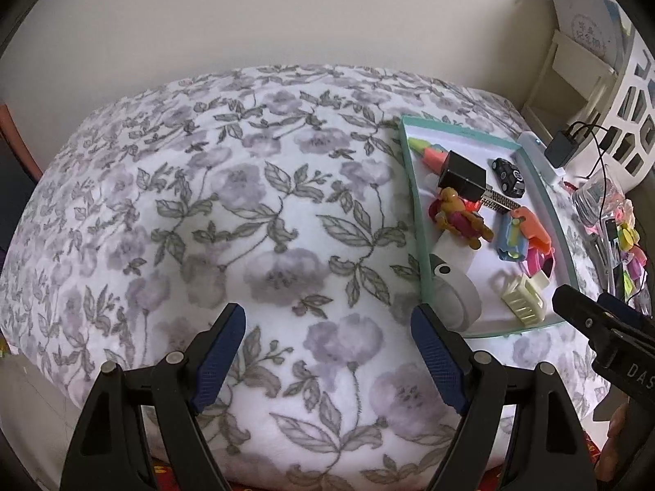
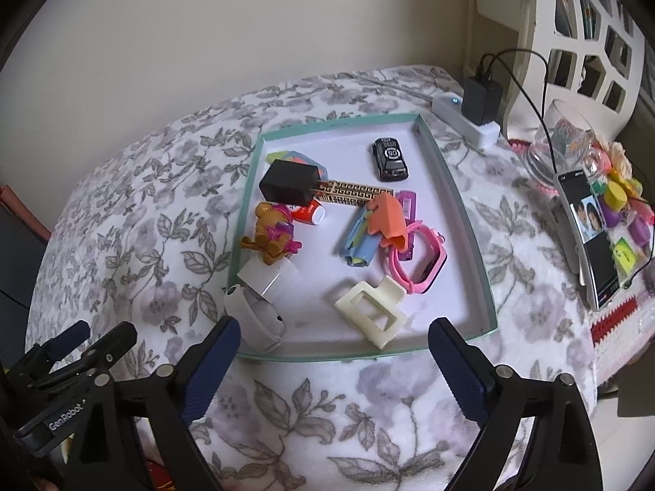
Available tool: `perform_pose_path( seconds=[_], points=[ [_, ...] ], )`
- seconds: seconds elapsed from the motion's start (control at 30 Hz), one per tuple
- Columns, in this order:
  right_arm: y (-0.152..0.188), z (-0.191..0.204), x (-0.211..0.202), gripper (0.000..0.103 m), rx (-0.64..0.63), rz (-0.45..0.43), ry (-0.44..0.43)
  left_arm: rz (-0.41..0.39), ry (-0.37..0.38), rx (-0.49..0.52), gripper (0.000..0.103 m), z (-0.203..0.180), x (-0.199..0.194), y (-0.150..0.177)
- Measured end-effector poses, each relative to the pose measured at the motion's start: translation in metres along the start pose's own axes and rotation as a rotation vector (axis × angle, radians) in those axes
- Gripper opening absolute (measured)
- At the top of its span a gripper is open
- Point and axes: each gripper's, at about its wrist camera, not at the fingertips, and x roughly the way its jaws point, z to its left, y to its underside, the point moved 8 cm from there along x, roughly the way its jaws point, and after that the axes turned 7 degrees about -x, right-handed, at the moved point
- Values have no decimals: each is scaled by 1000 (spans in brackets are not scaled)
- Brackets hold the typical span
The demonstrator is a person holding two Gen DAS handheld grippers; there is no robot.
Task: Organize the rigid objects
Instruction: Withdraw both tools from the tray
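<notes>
A teal-rimmed white tray (image 2: 470, 221) lies on the floral cloth and also shows in the left wrist view (image 1: 413, 188). It holds a black toy car (image 2: 389, 158), a black charger block (image 2: 288, 182), an orange bear figure (image 2: 272, 231), a cream hair claw (image 2: 370, 313), a pink watch (image 2: 421, 264), an orange clip (image 2: 387, 215) and a white band (image 2: 258, 317). My right gripper (image 2: 333, 368) is open and empty just before the tray's near edge. My left gripper (image 1: 327, 352) is open and empty over bare cloth, left of the tray.
A white power strip with a black adapter (image 2: 481, 100) lies behind the tray. A phone (image 2: 587, 237), a glass bowl (image 2: 552, 143) and colourful small items (image 2: 622, 221) sit at the right. A white lattice chair (image 2: 589, 41) stands behind. The wall is at the back.
</notes>
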Motion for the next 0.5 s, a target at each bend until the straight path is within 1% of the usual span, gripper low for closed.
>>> perform_pose_path(
  seconds=[0.17, 0.23, 0.5],
  points=[
    [-1, 4, -6, 99, -15, -22, 1, -26, -6, 5, 84, 2, -8, -1],
    [-2, 5, -8, 103, -20, -30, 2, -32, -10, 3, 84, 4, -10, -2],
    [-4, 9, -14, 103, -39, -56, 1, -75, -10, 2, 84, 5, -18, -5]
  ],
)
